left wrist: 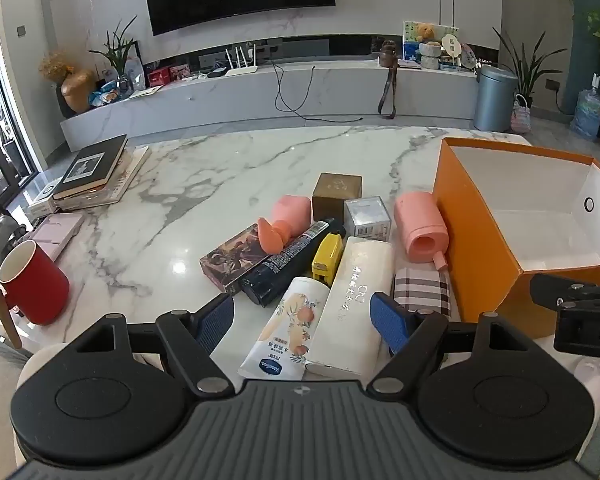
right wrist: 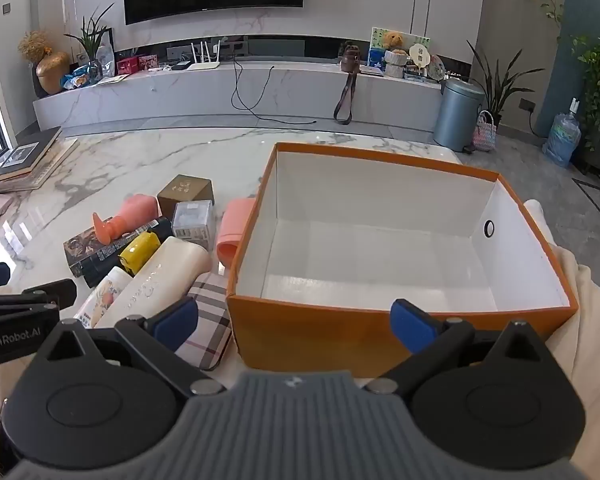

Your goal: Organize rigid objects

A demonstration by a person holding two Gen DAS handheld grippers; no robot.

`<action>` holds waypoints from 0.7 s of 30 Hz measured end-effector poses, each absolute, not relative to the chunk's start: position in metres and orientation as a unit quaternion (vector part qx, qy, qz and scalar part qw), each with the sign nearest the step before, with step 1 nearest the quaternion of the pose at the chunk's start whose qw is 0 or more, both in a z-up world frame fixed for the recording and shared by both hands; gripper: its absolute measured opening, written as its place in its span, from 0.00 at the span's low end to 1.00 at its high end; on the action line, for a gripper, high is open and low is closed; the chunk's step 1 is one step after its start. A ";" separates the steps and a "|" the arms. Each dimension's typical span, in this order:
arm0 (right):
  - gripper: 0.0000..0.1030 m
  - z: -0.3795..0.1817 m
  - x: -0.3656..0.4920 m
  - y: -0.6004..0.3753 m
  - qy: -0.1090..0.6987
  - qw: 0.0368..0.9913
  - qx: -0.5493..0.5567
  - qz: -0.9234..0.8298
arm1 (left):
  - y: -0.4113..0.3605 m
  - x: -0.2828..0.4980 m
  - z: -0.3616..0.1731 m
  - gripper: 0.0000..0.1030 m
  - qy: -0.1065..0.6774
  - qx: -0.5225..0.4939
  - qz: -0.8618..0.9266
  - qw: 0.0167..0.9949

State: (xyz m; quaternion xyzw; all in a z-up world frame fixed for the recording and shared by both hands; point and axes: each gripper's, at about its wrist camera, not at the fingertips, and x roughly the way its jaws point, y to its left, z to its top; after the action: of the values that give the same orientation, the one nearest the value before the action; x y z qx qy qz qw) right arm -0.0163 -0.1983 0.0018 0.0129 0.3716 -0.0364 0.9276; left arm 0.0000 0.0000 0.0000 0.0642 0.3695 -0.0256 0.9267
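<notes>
Marble bench (left wrist: 228, 168), clutter beside empty orange box (right wrist: 340, 332). Both my claws wide open, holding nothing. Left claw (left wrist: 302, 322) straddles white case (left wrist: 356, 304): centre, close squarely, avoid lotion tube (left wrist: 288, 328). Right claw (right wrist: 296, 322) waits at box.

Two pink bottles (left wrist: 420, 228) (left wrist: 290, 216), one orange box (left wrist: 480, 248), one red mug (left wrist: 34, 282).

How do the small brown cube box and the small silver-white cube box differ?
The small brown cube box is dark and opaque with a faint gold mark on top; the small silver-white cube box is pale and shows a barcode label. The brown one stands farther from the camera. Both rest on the marble table, side by side.
</notes>
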 end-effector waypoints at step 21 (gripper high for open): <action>0.98 0.001 -0.017 -0.195 0.372 0.928 0.016 -0.033 | 0.006 -0.005 0.008 0.85 0.356 0.011 -0.063 0.932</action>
State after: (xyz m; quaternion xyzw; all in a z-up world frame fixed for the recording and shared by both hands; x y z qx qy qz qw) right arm -0.0171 -0.1948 0.0013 0.0161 0.3720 -0.0327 0.9275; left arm -0.0047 0.0059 0.0082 0.0110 0.3562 -0.0634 0.9322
